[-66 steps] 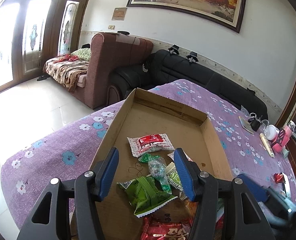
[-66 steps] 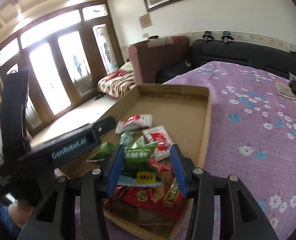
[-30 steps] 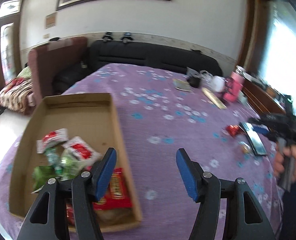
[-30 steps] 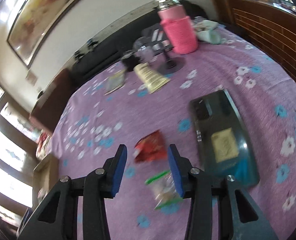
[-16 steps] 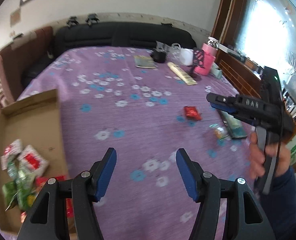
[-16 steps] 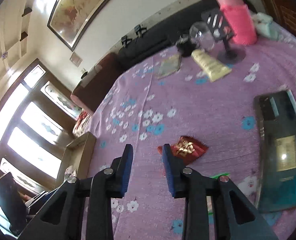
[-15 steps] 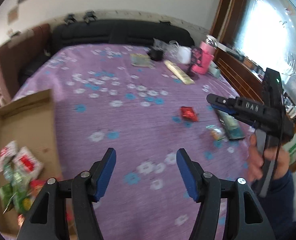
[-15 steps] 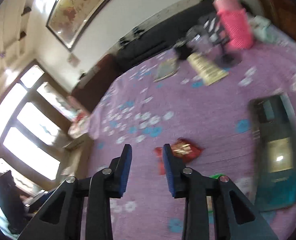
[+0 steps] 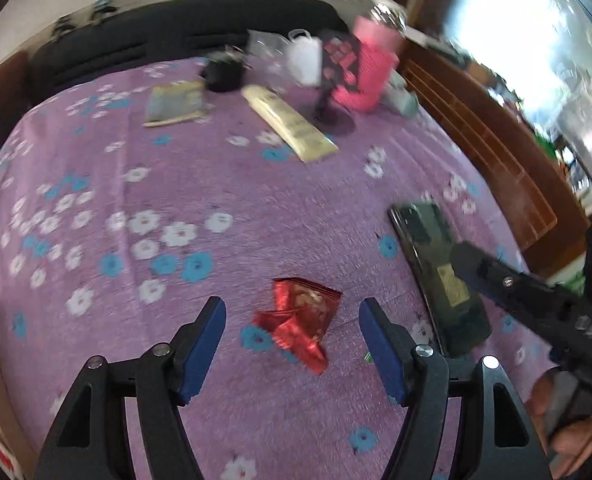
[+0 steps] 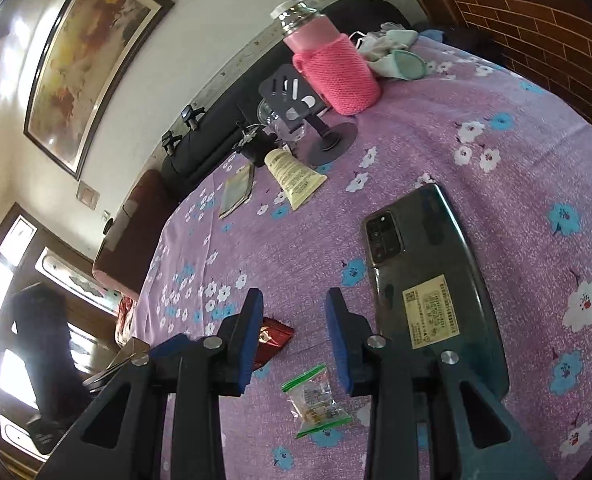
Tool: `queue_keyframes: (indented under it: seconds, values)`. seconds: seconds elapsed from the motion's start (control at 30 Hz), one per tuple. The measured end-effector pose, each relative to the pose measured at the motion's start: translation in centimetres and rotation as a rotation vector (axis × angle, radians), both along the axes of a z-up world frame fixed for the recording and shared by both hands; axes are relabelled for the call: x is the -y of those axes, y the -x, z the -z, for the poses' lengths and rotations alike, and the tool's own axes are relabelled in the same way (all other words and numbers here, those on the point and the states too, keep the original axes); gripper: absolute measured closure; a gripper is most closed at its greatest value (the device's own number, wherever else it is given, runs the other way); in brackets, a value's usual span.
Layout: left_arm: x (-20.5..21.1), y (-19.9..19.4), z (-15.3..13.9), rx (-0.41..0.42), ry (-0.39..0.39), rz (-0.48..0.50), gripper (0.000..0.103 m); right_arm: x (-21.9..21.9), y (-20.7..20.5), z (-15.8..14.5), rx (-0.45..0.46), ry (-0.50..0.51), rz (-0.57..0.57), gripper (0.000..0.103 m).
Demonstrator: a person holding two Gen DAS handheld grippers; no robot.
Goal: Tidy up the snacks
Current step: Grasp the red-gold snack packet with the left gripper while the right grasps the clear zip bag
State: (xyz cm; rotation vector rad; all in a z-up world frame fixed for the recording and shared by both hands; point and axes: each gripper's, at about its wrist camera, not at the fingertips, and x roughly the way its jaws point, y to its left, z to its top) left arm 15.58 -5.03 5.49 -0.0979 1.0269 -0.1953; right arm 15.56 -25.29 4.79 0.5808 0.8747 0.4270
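You are holding the left gripper [image 9: 292, 346] tilted down over the purple flowered tablecloth [image 9: 200, 184], toward the right side of the table. Its blue jaws have just been opening and are standing wide apart with nothing pressed between them. The crumpled red snack packet [image 9: 298, 322] is lying on the cloth below the gap, apart from both pads.

Your right gripper [image 10: 292, 340] is pointing down at the same stretch of cloth. Its jaws were closing a moment ago and are now standing at a narrow gap, gripping nothing. The small clear snack bag with green ends [image 10: 316, 400] is lying flat on the cloth just beneath and between its fingers, not touching them as far as the view shows. The red snack packet [image 10: 270, 340] is showing partly behind the left-hand finger.

A dark phone [image 10: 428, 292] is lying face down just right of both snacks. Toward the far edge of the table a cream tube [image 10: 294, 176], a pink-sleeved bottle [image 10: 332, 68] and a phone stand [image 10: 316, 120] are standing well apart from the snacks. In the left wrist view your hand [image 9: 564, 412] is gripping the handle of the right gripper at the lower right.
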Motion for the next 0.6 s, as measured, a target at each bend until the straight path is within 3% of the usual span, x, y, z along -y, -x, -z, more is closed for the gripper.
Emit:
queue_keyframes:
  seconds: [0.1,0.13,0.2,0.27,0.4,0.6]
  values:
    - [1.2,-0.3,1.3,0.01,-0.065,0.039,0.031,-0.2,0.1,-0.2,0.003,-0.003,-0.004,0.072]
    - [1.4,-0.3,1.6,0.011,-0.081,0.042,0.035,-0.3,0.1,-0.2,0.006,0.0,-0.007,0.072]
    - [1.4,-0.2,2.6,0.006,-0.103,0.048,0.051,-0.3,0.2,-0.3,0.009,0.001,-0.006,0.072]
    - [0.9,0.0,3.6,-0.018,-0.076,0.039,0.059,-0.4,0.2,-0.3,0.008,0.004,-0.009,0.072]
    - [0.0,0.6,3.8,0.034,-0.091,-0.028,0.065,-1.1,0.2,-0.2,0.005,0.029,-0.044,0.072]
    - [-2.8,3.8,3.6,0.009,-0.071,-0.093,0.068,-4.0,0.6,0.3,-0.049,0.244,-0.17,0.071]
